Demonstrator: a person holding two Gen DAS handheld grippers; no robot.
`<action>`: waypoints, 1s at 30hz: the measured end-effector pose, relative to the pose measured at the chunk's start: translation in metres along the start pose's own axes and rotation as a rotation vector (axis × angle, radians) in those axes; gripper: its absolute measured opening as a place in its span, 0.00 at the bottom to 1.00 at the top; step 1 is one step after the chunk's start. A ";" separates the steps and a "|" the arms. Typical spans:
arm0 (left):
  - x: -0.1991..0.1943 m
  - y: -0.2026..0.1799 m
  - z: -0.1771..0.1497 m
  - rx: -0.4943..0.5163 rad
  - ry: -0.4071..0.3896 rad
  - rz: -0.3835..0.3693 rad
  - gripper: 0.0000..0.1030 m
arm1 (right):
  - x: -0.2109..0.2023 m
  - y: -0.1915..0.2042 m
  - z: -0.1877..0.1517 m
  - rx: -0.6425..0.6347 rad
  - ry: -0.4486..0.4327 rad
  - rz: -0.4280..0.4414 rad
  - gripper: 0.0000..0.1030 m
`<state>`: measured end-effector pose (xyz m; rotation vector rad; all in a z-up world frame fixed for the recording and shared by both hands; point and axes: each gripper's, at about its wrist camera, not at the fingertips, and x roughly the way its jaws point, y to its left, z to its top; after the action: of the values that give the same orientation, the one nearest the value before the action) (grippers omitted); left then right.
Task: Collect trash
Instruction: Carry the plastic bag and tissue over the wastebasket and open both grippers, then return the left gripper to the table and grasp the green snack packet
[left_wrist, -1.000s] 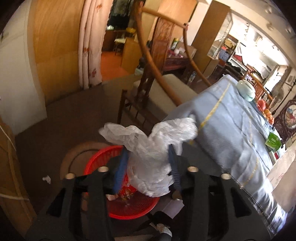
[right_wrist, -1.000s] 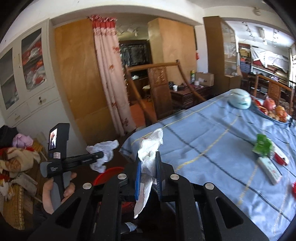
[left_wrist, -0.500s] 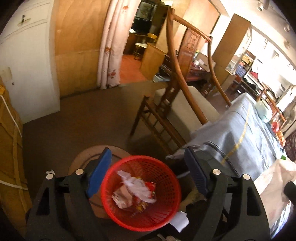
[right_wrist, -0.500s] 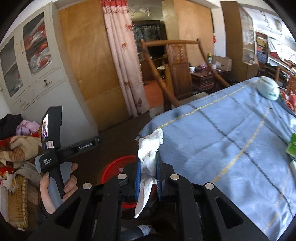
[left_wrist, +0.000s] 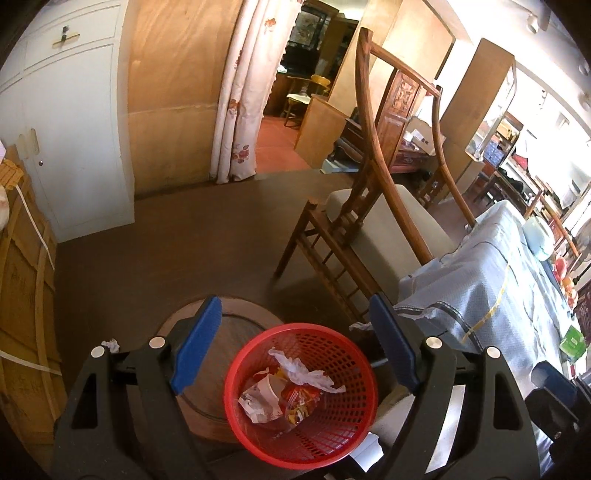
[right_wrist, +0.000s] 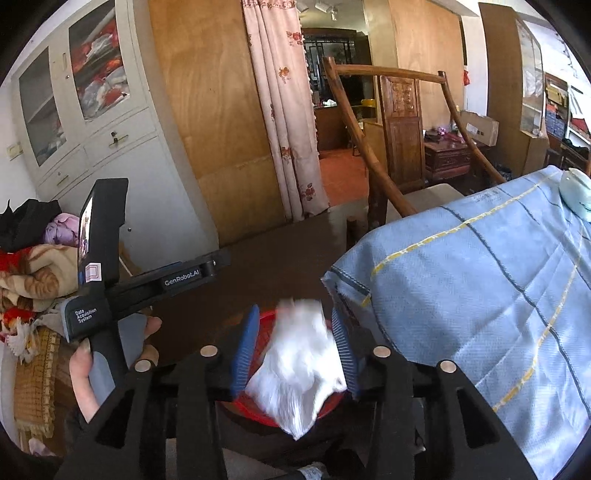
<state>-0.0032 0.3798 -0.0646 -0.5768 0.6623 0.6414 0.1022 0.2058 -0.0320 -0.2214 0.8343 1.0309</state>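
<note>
A red mesh basket (left_wrist: 300, 326) stands on the floor with crumpled paper and wrappers (left_wrist: 291, 384) inside. My left gripper (left_wrist: 294, 305) hovers open above it, nothing between its blue pads. In the right wrist view my right gripper (right_wrist: 294, 313) hangs over the same basket (right_wrist: 255, 411). Its jaws are opening, and a white tissue (right_wrist: 299, 363), blurred, sits loose between them over the basket mouth.
A table with a blue cloth (right_wrist: 480, 295) stands right beside the basket. A wooden chair (left_wrist: 369, 229) is behind it. A small white scrap (left_wrist: 110, 345) lies on the brown floor to the left. A hand (right_wrist: 83, 363) holds the left tool.
The left gripper opened and its white plastic wad dropped into the basket. The right gripper came down over the basket and its jaws have parted from the tissue.
</note>
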 end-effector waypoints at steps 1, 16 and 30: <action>0.000 -0.001 0.000 0.002 0.000 -0.001 0.77 | -0.001 -0.001 0.000 0.002 -0.002 0.000 0.40; -0.002 -0.022 -0.003 0.048 0.002 -0.021 0.79 | -0.024 -0.018 -0.010 0.033 -0.046 -0.065 0.40; -0.026 -0.081 -0.024 0.189 -0.002 -0.072 0.86 | -0.096 -0.071 -0.030 0.157 -0.190 -0.198 0.69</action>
<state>0.0281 0.3011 -0.0396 -0.4221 0.6884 0.5052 0.1225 0.0889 0.0001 -0.0691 0.7016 0.7838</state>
